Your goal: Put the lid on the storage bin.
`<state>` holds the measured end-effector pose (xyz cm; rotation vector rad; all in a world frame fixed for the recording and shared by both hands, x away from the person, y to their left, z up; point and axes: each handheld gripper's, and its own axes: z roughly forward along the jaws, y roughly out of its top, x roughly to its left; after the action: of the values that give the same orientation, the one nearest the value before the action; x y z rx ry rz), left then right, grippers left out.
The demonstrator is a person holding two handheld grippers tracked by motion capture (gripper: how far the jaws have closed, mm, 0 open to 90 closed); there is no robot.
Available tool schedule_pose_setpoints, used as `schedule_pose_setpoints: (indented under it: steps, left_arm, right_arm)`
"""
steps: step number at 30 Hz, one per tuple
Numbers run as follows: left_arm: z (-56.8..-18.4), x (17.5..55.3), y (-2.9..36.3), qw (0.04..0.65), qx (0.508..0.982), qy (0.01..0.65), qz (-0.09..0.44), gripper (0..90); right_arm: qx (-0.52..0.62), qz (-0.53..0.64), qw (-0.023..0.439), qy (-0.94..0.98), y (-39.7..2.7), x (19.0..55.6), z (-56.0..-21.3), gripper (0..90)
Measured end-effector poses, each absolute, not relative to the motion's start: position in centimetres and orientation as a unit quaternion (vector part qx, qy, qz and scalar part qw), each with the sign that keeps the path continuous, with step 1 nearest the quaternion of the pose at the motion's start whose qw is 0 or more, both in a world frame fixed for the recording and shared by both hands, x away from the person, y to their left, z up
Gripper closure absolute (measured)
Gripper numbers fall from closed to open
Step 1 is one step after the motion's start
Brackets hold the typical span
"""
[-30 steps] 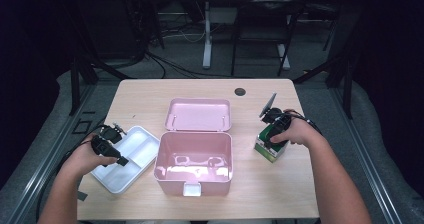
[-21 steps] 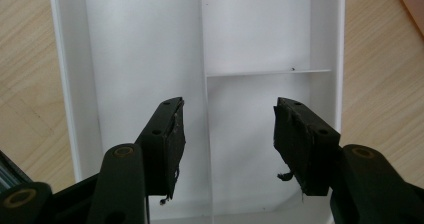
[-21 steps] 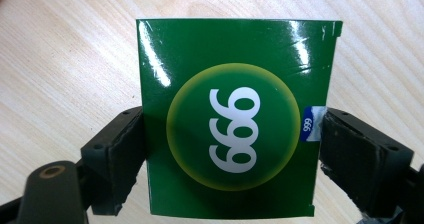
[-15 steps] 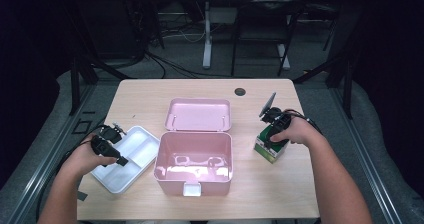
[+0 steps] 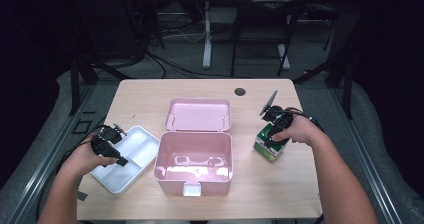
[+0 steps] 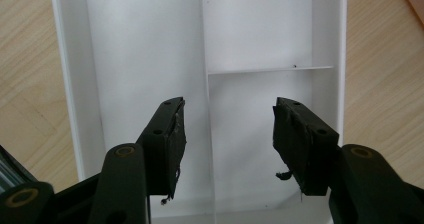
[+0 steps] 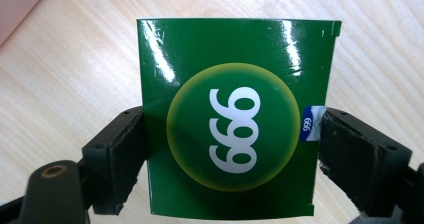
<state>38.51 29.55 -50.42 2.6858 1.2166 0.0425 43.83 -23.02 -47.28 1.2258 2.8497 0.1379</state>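
Tool jaws flank green box (image 7: 235, 119) edges, bare table (image 5: 300, 179) around.

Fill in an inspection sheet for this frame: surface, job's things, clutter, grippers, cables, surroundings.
Surface: light wooden table with a round dark grommet near the far edge.
Job's things: green box marked 999, standing on the table; white divided tray, nothing in it; pink box open, its lid lying flat behind it.
Clutter: nothing seen.
Grippers: left gripper open over the tray; right gripper with its jaws on both sides of the green box, contact looks likely.
Cables: one trails from each gripper; more on the floor behind.
Surroundings: dark room, grey floor, metal frames and a white desk leg.
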Motion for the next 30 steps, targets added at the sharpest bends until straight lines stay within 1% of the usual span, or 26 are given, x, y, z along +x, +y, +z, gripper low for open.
schedule_pose_setpoints:
  steps: [3, 14, 30]
  left_arm:
    - [-50.3, 38.5, 29.5, 0.103, 0.906, 0.41, 0.013, 46.8]
    - [-50.3, 38.5, 29.3, 0.102, 0.907, 0.408, 0.014, 47.1]
    - [-50.4, 38.5, 29.1, 0.1, 0.909, 0.406, 0.01, 47.1]
  right_arm:
    - [0.378, 0.028, 0.02, 0.925, -22.8, 43.6, -46.5, 16.2]
    - [0.31, 0.036, 0.038, 0.949, -21.6, 42.3, -44.0, 16.4]
    - [0.248, 0.035, 0.041, 0.967, -19.8, 41.0, -41.8, 16.6]
